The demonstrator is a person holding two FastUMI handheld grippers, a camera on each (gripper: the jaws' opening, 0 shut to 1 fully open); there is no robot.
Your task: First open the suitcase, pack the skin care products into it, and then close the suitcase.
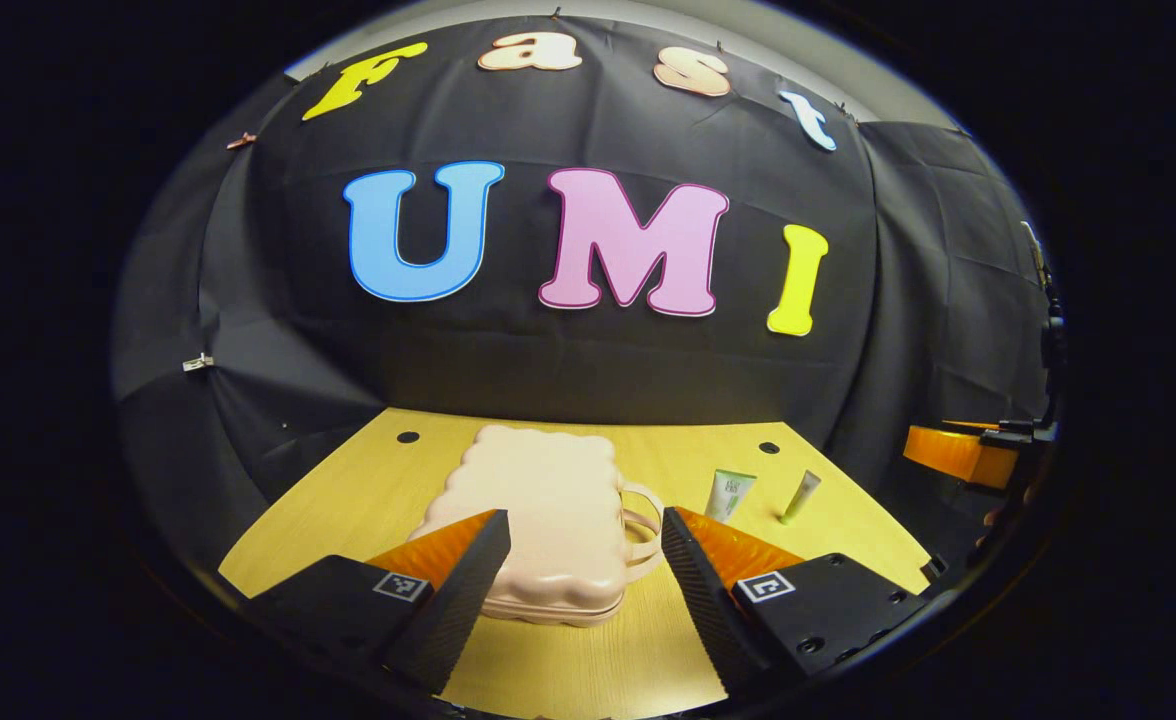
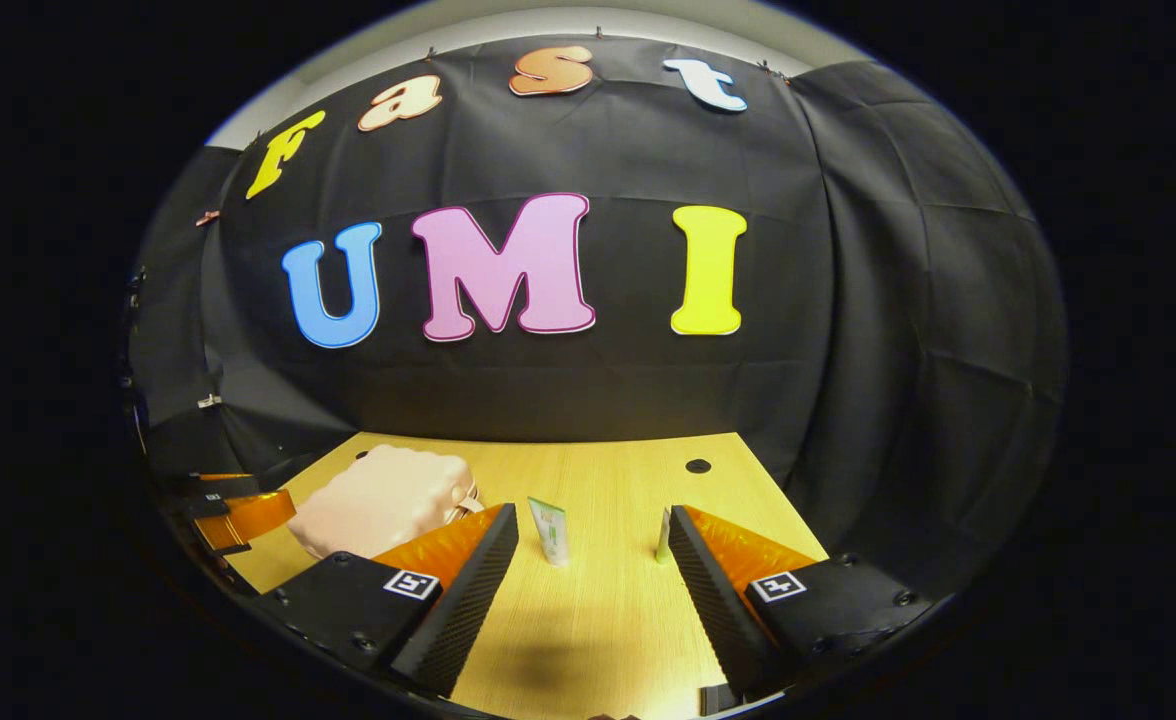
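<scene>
The pink suitcase (image 1: pixel 548 520) lies flat and shut on the wooden table (image 1: pixel 348 500), its handle toward the two tubes. The bigger white tube (image 1: pixel 730 494) and the thin tube (image 1: pixel 801 496) stand beside it, a little apart, with bare table all around. The left gripper (image 1: pixel 584 560) is wide open above the suitcase. The right gripper (image 2: pixel 592 560) is wide open near the tubes, holding nothing.

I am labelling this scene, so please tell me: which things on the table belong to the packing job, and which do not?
For the job:
- pink suitcase, lying closed
- wider skin care tube, standing upright
- slim tube, standing right of it
- left gripper and right gripper, jaws open, holding nothing

Not for the job:
- wooden table, only the surface
- black cloth wall
</scene>
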